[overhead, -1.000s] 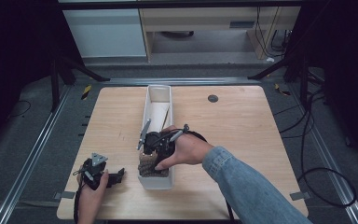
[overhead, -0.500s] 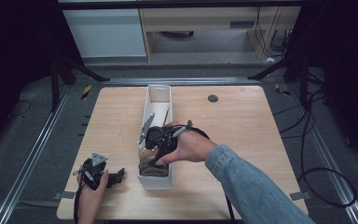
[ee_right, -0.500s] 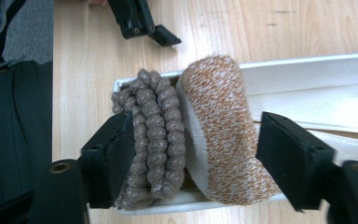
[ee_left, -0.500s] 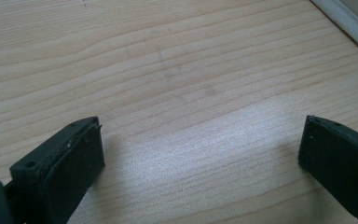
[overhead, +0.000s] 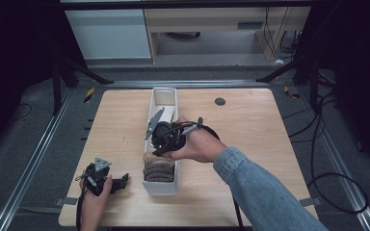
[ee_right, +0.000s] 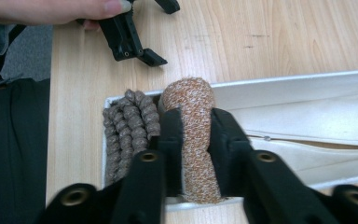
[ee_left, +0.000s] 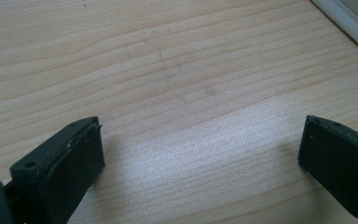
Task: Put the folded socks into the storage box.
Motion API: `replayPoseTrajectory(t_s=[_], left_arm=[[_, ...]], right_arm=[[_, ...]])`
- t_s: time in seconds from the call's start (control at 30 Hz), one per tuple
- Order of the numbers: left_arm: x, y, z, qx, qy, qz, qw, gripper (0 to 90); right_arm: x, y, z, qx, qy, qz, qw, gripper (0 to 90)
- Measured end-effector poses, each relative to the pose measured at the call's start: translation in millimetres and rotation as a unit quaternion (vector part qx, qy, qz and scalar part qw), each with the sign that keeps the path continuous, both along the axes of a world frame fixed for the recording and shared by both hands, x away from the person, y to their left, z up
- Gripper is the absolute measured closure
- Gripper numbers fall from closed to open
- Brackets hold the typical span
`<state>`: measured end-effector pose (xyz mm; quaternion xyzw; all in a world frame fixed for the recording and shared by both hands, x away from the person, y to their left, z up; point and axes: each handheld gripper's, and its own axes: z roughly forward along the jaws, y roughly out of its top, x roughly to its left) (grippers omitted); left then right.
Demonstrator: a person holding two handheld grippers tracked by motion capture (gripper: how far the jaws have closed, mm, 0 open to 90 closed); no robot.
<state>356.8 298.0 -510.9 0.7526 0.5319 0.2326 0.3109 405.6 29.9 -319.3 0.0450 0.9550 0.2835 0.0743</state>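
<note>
Right gripper (overhead: 160,144) is over the long white bin (overhead: 165,97) at mid-table, jaws clamped on an orange-brown knitted roll (ee_right: 191,135). In the right gripper view the roll stands between the two black jaws, its rounded end poking out past the tips, both pads pressed to its sides. The roll sits at the near end of the bin, just beside a dark brown ribbed bundle (ee_right: 129,128) that lies against the bin's near end wall. The two fabrics look to touch, or nearly.

Bin runs lengthwise away from the person. Its far half holds pale flat pieces (ee_right: 317,126) and a grey flat piece (overhead: 154,122) tilted over the left wall. Little free room inside around the roll: brown bundle on one side, pale pieces on the other.

Left gripper (overhead: 118,183) rests low on the wooden table (overhead: 260,120) near the front left corner, close to the front edge, held in the left hand (overhead: 94,202). Its jaws are spread wide with nothing between them, bare wood beneath in the left gripper view. It lies well short of the bin's left wall, a strip of open table between.

Right half of the table is open wood up to the right edge. A small dark disc (overhead: 220,101) sits near the far edge, well apart from the bin.
</note>
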Motion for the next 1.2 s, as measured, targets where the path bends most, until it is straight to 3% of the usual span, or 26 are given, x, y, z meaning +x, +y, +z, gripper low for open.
replayPoseTrajectory(t_s=[0.13,0.33,0.77,1.2], left_arm=[[0.0,0.2,0.1,0.001,0.001,-0.001,1.0000,0.0],[0.0,0.0,0.0,0.000,0.000,0.000,1.0000,0.0],[0.0,0.0,0.0,0.000,0.000,0.000,1.0000,0.0],[-0.1,0.3,0.2,0.002,0.001,-0.002,1.0000,0.0]], right_arm=[[2.0,-1.9,5.2,0.010,-0.002,-0.001,0.9999,89.2],[7.9,-4.2,7.8,0.021,-0.003,-0.009,0.9997,90.0],[18.7,3.7,-9.3,0.004,0.010,-0.004,0.9999,90.0],[18.5,10.4,-30.4,-0.020,0.028,0.003,0.9994,90.0]])
